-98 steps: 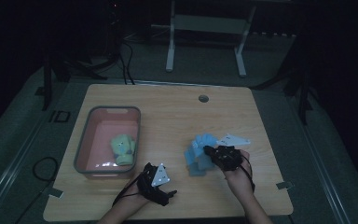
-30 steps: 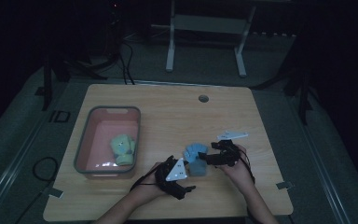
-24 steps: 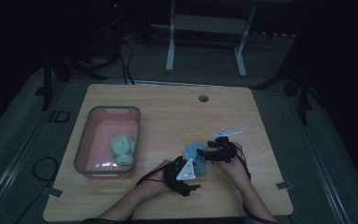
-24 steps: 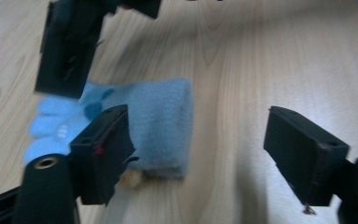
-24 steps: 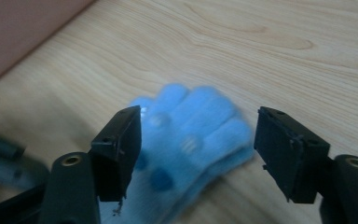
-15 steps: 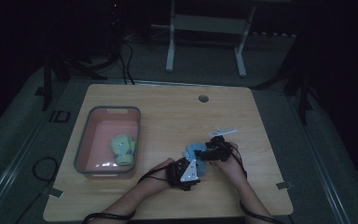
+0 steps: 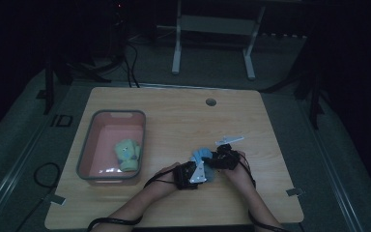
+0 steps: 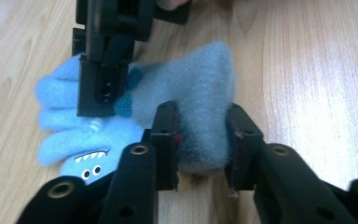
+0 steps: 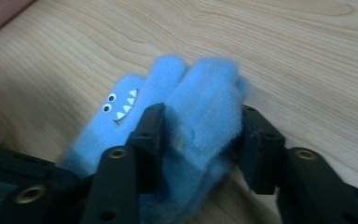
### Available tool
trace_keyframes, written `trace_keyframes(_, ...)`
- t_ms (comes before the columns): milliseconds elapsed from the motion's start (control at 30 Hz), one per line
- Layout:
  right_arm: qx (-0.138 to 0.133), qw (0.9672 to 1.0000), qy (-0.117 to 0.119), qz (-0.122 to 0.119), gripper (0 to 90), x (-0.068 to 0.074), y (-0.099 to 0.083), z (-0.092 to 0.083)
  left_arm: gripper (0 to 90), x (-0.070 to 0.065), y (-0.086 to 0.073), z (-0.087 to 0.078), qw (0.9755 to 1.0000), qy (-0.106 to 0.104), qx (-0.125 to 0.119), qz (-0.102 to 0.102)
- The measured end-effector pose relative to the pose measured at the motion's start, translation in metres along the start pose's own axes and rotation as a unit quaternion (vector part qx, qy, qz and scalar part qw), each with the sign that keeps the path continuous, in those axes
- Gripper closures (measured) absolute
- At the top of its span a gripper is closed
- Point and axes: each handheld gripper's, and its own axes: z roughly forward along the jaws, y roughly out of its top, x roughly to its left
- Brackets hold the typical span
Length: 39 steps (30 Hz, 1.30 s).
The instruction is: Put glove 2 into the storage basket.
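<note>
On table [image 7: 270, 121], both grippers have just closed, pinching blue glove [image 8: 200, 107].

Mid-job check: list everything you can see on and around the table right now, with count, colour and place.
fuzzy glove: one, light blue with a toothy face, table's near middle, pinched between both grippers
bin: one, pink with grey rim, table's left side
green glove: one, pale green, inside the bin
table: one, light wood, with a round grommet hole near its far edge
metal frame: one, pale grey, on the floor beyond the table
left gripper: one, black, jaws just closing on the glove's cuff end
right gripper: one, black, jaws just closing on the glove
</note>
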Motion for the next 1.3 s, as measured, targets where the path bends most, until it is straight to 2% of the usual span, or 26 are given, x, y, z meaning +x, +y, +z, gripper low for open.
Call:
trace_keyframes(133, 0.007, 0.9996, 0.024, 0.010, 73.6, 0.002, 0.001, 0.002, 73.9, 0.005, 0.002, -0.001, 0.9997, -0.014, 0.006, -0.017)
trace_keyframes(267, 0.008, 0.9992, 0.034, 0.020, 77.6, 0.002, 0.004, 0.001, 75.4, 0.007, 0.006, -0.004, 0.9994, -0.024, 0.013, -0.021)
trace_keyframes(333, 0.004, 0.9988, 0.044, 0.022, 78.0, 0.002, 0.006, -0.002, 75.8, 0.007, 0.008, -0.008, 0.9993, -0.028, 0.015, -0.020)
trace_keyframes(500, 0.000, 0.9988, 0.048, 0.007, 78.3, 0.007, 0.013, -0.009, 76.0, 0.010, 0.014, -0.020, 0.9994, -0.025, 0.014, -0.019)
trace_keyframes(600, -0.006, 0.9984, 0.056, 0.009, 78.4, 0.009, 0.018, -0.013, 76.0, 0.013, 0.016, -0.029, 0.9994, -0.026, 0.012, -0.021)
trace_keyframes(733, -0.015, 0.9980, 0.061, 0.001, 78.5, 0.013, 0.026, -0.021, 76.1, 0.015, 0.020, -0.037, 0.9995, -0.022, 0.013, -0.020)
trace_keyframes(767, -0.020, 0.9976, 0.066, 0.001, 78.4, 0.015, 0.029, -0.025, 76.0, 0.015, 0.025, -0.045, 0.9996, -0.019, 0.013, -0.014)
trace_keyframes(900, -0.026, 0.9972, 0.069, -0.012, 78.4, 0.020, 0.038, -0.032, 76.0, 0.017, 0.031, -0.059, 0.9998, -0.011, 0.018, -0.002)
trace_keyframes(1033, -0.034, 0.9964, 0.076, -0.016, 78.5, 0.026, 0.048, -0.038, 76.1, 0.021, 0.036, -0.075, 0.9998, -0.004, 0.020, 0.001)
trace_keyframes(1300, -0.042, 0.9951, 0.084, -0.029, 78.5, 0.039, 0.067, -0.040, 76.0, 0.028, 0.034, -0.098, 0.9995, 0.008, 0.029, 0.004)
